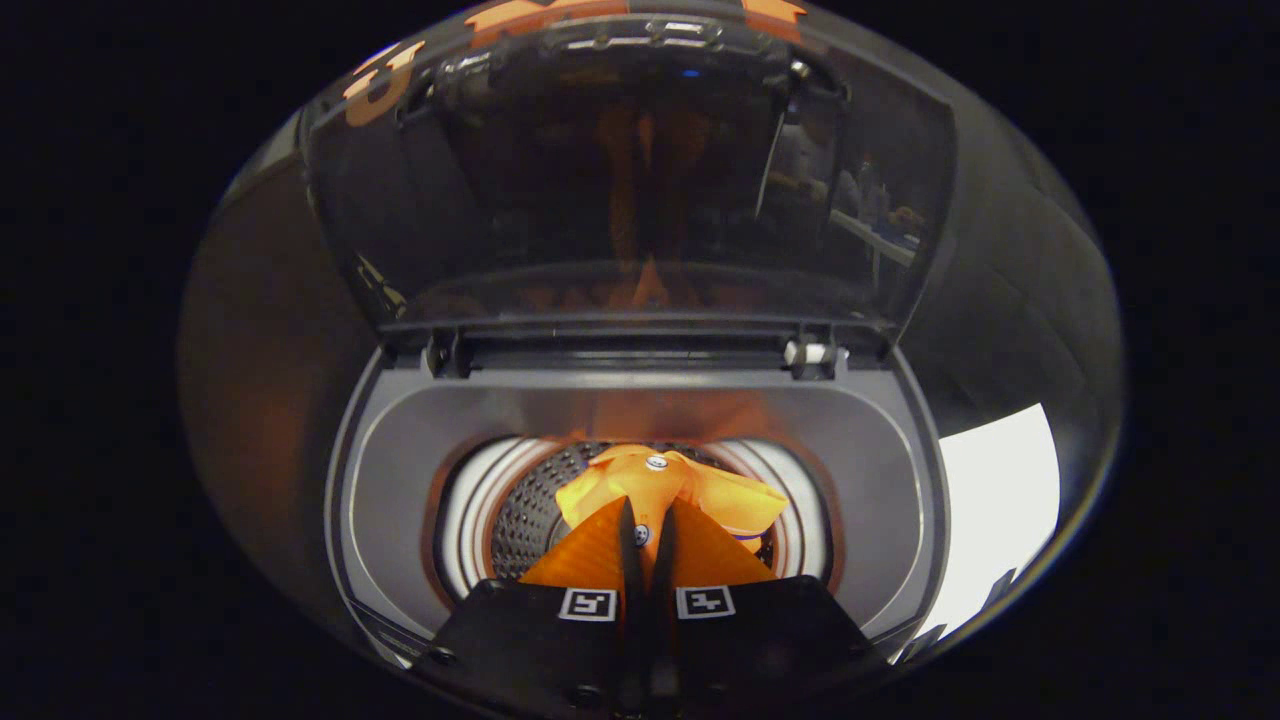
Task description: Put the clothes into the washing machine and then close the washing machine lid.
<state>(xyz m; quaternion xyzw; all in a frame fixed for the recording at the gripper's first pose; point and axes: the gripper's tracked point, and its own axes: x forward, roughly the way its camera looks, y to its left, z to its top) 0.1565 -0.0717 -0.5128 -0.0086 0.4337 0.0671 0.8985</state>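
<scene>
The gripper [645,535] sat low in the centre of the frame, its two fingers [595,555] drawn nearly together with only a thin dark slit between them. An orange garment [680,490] was pinched in that slit: both fingers pressed on a fold of the cloth, and the rest of it fanned out just ahead of the tips, spreading up and to the right. A small round snap or button showed on the cloth near its upper edge, and another sat right at the slit between the fingertips.

The garment hung over the mouth of the washing machine [400,480], above the perforated metal drum [530,510], whose dotted wall showed to the left of the fingers. A pale ring framed the drum opening, and a grey sloped collar surrounded that ring across the lower half of the frame. Whether the cloth touched the drum wall could not be told.

The lid [640,180] stood raised in the upper half of the frame, hinged along the back edge of the opening. Its dark glossy panel carried an orange reflection. A bright white patch [1000,500] lay at the right, beyond the machine's rim.
</scene>
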